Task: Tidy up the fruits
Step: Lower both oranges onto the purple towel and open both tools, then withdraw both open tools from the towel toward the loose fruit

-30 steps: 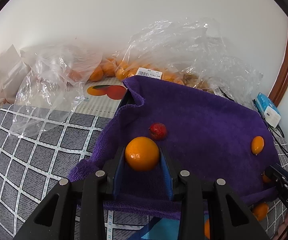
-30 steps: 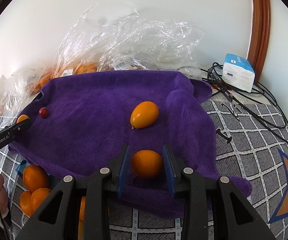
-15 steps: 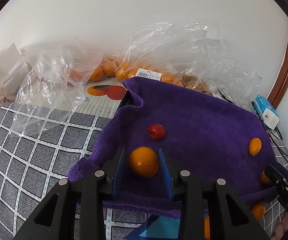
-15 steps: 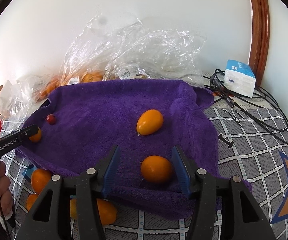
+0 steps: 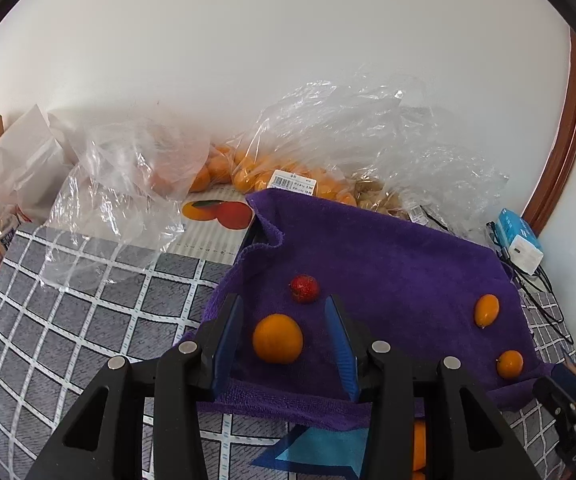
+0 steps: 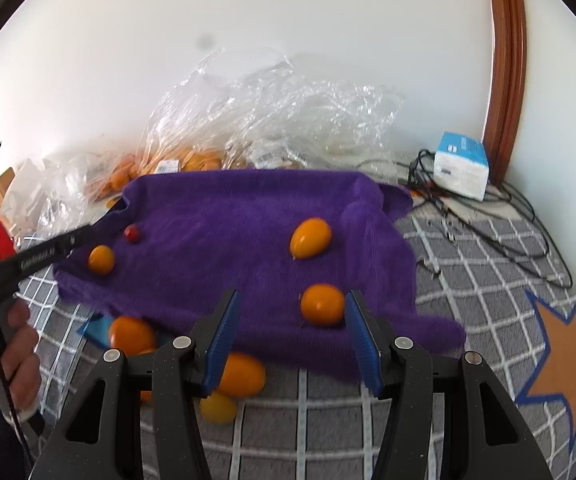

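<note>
White wall [image 5: 247, 60], brown wooden frame [image 6: 506, 60], daylight.

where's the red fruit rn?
On the purple towel near its left edge in both views: the red fruit sits just beyond the round orange, apart from it.

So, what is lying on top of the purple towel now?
On the purple towel lie four fruits: a small red fruit, a round orange, an oval orange fruit and another orange. Whatever is beneath the towel is covered.
</note>
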### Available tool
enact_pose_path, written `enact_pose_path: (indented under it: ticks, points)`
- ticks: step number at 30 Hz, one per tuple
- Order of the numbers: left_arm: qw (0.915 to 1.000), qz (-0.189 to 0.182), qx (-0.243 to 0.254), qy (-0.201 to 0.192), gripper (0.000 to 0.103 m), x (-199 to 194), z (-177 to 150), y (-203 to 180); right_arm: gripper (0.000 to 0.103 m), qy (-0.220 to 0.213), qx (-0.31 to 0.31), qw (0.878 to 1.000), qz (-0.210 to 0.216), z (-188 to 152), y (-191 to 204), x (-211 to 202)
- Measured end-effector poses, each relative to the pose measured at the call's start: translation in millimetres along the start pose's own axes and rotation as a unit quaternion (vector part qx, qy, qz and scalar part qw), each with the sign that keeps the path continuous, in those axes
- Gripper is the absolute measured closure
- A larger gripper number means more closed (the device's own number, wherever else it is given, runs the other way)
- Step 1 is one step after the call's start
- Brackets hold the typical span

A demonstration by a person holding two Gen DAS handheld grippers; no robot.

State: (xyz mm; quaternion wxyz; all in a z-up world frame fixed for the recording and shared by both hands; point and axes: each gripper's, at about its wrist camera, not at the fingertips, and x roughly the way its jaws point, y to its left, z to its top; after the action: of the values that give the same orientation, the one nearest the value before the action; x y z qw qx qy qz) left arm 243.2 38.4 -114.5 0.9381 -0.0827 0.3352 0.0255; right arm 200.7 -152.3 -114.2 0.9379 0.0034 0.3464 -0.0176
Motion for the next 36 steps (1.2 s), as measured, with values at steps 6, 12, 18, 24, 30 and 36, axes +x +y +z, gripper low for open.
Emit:
enact_pose_path:
  ticks: [6, 12, 18, 24, 30, 36]
  points:
    - [0.9993, -0.003, 0.036, 0.001, 0.062, -26, 6, 3, 0.049, 0.040, 0.028, 0.999, 0.022, -23, 8, -10]
    - [0.9984, -0.015, 0.047, 0.029, 0.058, -43, -19, 23, 0.048, 0.059, 0.011, 0.998, 0.019, -45, 25, -8]
    - [0.9975, -0.004, 0.041, 0.057, 0.057, -43, -48, 48, 0.048, 0.075, 0.018, 0.997, 0.019, -57, 32, 0]
    - [0.9975, 0.010, 0.037, 0.059, 0.057, -42, -67, 68, 0.048, 0.088, 0.016, 0.996, 0.018, -59, 41, 9]
    - [0.9965, 0.014, 0.034, 0.075, 0.057, -39, -74, 70, 0.048, 0.092, 0.013, 0.996, 0.003, -58, 48, 20]
    - [0.9957, 0.029, 0.038, 0.079, 0.057, -38, -76, 70, 0.048, 0.092, 0.000, 0.996, -0.013, -55, 51, 28]
